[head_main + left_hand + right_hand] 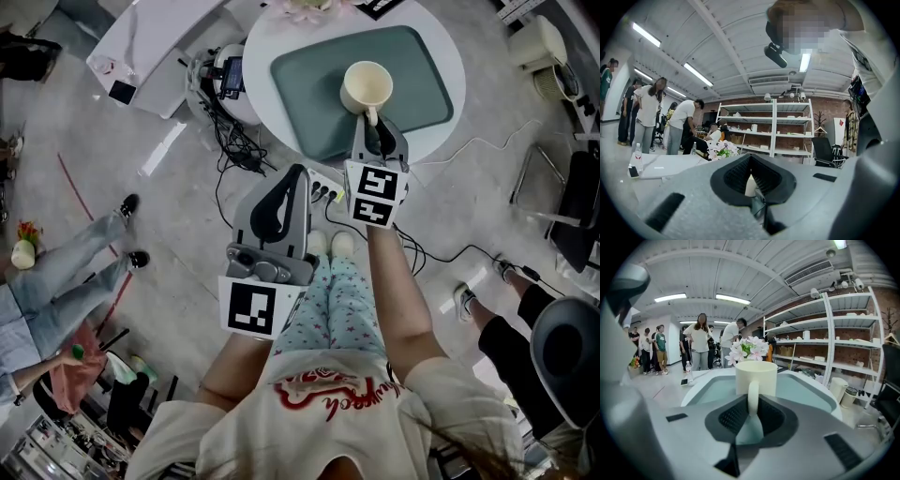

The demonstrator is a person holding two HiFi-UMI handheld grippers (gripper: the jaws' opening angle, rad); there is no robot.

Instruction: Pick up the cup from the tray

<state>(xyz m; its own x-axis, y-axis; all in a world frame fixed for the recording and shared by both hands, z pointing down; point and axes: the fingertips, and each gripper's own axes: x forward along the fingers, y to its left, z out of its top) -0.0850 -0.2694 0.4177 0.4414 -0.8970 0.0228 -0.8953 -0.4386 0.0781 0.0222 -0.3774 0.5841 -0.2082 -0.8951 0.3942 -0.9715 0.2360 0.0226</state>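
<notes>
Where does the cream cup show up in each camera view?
Head view: cup at top centre, on the tray.
Left gripper view: not clearly in it; only a pale sliver shows between the left tongs.
Right gripper view: cup dead centre, handle between the right tongs.
Shared landmark: the flowers, in all three.

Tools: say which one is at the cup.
The right tool: the handle of the cup sits between its jaws, over the tray. The left tool is held back from it, empty.
</notes>
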